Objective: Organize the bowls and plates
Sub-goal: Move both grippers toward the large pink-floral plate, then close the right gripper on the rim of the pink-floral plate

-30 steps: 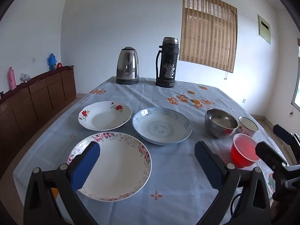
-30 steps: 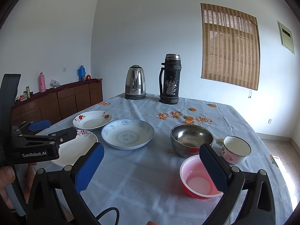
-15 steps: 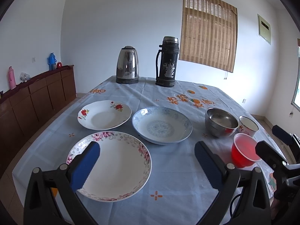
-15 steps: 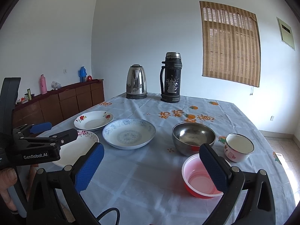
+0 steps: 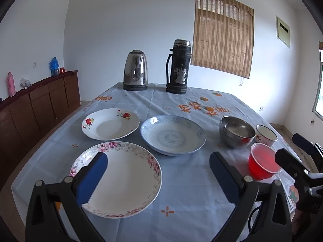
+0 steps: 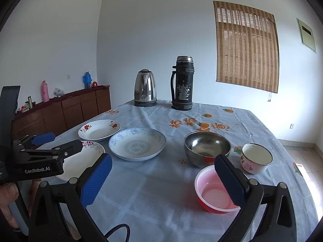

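A: Both wide open, nothing held: left gripper [image 5: 157, 171] over the pink-flowered white plate [image 5: 119, 179], right gripper [image 6: 161, 179] by the red plastic bowl [image 6: 214, 191].

B: Opening approach, I'd say; next, lower and pinch a rim.

Table [image 5: 181, 217] holds everything. Near edge, left: pink-rimmed plate [image 5: 125, 179]. Behind it: rose plate [image 5: 111, 124]. Right of both, mid-table: wide shallow bowl [image 5: 173, 134], apart from each. Further right: metal bowl [image 6: 207, 148], enamel cup [image 6: 256, 157] just beside it on right. Plastic bowl [image 6: 216, 191] in front of metal bowl. Far end: kettle [image 5: 135, 71] left, flask [image 5: 178, 67] right (side by side). Sideboard [image 5: 40, 104] along left wall, off table.
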Demonstrator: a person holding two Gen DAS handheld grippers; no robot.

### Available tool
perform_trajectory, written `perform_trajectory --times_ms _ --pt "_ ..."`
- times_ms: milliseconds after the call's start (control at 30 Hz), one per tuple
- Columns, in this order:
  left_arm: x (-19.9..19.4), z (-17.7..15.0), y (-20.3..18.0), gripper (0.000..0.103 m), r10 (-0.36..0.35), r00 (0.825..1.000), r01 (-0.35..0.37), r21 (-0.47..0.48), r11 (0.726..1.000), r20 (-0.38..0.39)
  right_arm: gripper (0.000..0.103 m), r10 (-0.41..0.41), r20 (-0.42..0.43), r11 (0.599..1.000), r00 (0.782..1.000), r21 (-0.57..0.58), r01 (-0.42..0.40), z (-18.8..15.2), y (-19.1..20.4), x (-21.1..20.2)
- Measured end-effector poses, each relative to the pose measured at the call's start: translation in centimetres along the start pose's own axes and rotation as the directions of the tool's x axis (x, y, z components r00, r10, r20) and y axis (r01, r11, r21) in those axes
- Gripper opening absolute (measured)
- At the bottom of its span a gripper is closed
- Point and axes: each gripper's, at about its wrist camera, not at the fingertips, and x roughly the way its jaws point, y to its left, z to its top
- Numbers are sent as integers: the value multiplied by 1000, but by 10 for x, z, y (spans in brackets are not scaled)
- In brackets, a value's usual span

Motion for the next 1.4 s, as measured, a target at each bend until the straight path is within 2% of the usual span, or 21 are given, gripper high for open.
perform_trajectory --times_ms 833,1267,1400 --pt "7 -3 11 103 16 1000 -17 -11 1000 -16 102 -4 -30 998 1000 -64 2 -3 21 11" --pt "20 -10 27 103 32 998 -34 -38 999 -47 102 32 -74 993 997 -109 -40 -10 44 30" --pt "27 -13 39 102 54 996 -58 -58 997 -71 101 49 -86 990 995 -125 -60 -12 54 37"
